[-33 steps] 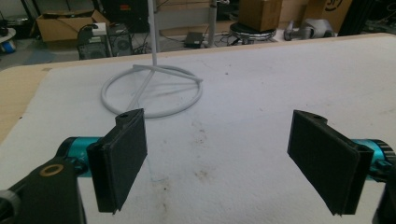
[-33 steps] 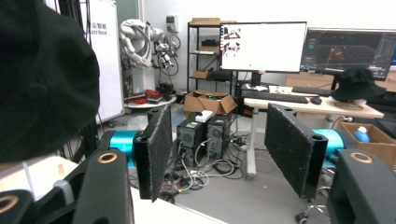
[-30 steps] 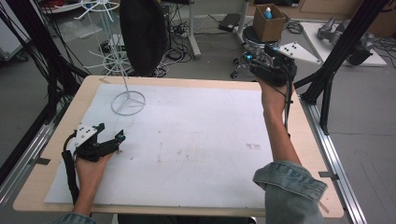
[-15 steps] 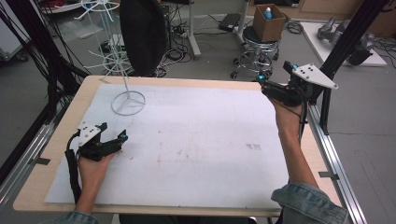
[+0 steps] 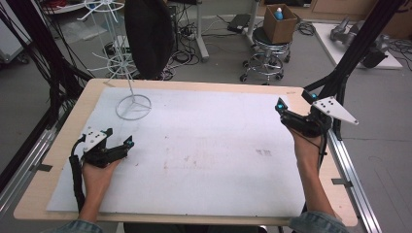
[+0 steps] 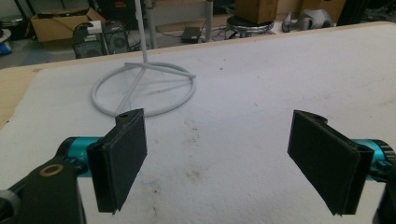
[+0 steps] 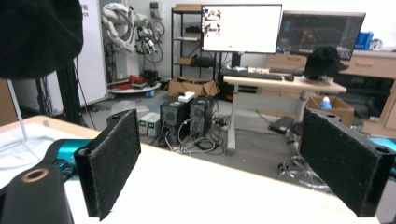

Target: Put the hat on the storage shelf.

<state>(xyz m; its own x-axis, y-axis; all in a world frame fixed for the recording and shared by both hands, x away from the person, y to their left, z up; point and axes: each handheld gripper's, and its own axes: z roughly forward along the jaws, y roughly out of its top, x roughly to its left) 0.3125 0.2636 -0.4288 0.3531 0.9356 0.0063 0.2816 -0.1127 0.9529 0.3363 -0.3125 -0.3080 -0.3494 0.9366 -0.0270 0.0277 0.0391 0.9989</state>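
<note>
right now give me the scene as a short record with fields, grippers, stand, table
left gripper: jaws wide open, nothing between them, low over the white mat, near the table's left front
right gripper: jaws wide open, empty, at the table's right edge
white wire stand: ring base flat on the mat, thin pole upright, far left
white mat: covers most of the light wooden table, faint stains near the middle
</note>
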